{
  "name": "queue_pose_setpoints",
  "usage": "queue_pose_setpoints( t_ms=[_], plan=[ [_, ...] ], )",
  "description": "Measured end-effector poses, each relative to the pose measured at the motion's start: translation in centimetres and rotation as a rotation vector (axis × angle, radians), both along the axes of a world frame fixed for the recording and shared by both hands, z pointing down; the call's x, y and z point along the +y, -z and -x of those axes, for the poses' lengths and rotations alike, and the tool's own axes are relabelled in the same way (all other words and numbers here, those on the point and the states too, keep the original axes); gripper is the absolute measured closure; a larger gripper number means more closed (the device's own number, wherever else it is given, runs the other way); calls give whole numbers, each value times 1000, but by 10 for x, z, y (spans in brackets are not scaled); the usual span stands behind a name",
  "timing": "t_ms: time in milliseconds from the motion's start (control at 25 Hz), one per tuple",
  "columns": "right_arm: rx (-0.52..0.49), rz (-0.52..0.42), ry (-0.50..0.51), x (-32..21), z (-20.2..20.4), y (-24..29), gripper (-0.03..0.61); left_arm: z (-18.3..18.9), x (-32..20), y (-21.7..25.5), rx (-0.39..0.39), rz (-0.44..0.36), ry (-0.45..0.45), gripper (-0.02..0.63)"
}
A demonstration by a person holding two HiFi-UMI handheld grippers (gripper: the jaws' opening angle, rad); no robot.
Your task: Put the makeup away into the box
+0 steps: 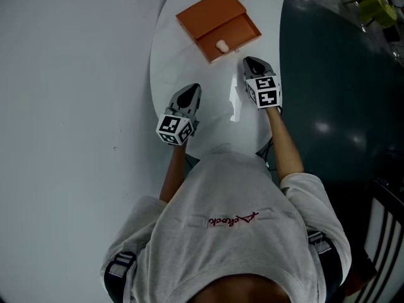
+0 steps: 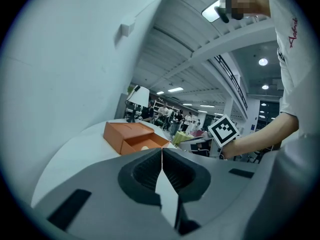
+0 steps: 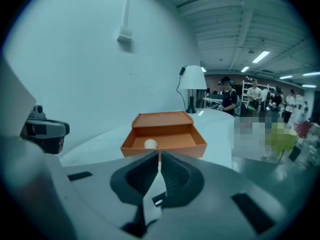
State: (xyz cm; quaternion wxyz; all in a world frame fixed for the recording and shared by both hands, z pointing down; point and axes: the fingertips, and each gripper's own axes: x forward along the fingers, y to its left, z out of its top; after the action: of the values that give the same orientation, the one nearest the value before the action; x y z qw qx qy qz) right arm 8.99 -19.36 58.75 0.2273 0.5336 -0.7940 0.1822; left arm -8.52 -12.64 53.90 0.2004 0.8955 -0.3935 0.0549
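Head view: left gripper (image 1: pixel 189 95) and right gripper (image 1: pixel 253 64) sat clenched, empty; makeup (image 1: pixel 221 45) lay inside the orange box (image 1: pixel 209 13).

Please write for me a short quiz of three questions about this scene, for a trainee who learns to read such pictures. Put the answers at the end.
1. True or false: the orange box stands open on the white table.
2. What lies in the open part of the box?
A) a small pale round item
B) a red brush
C) nothing
3. Fill in the missing word: the jaws of the left gripper and of the right gripper are both ____, with nothing between them.

Key: 1 true; 2 A; 3 shut.
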Motion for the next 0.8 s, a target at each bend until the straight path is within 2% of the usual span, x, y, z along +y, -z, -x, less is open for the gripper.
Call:
queue_pose_setpoints(
  t_ms=[360, 600, 800],
  plan=[
    [-25, 88, -180, 73, -65, -32, 548, -74, 14, -15, 16, 26, -171, 601],
    [-38, 123, -207, 94, -78, -50, 548, -100, 14, -24, 14, 36, -210, 601],
    [-41, 144, -197, 104, -74, -57, 548, -105, 19, -30, -1, 52, -223, 601]
  ],
)
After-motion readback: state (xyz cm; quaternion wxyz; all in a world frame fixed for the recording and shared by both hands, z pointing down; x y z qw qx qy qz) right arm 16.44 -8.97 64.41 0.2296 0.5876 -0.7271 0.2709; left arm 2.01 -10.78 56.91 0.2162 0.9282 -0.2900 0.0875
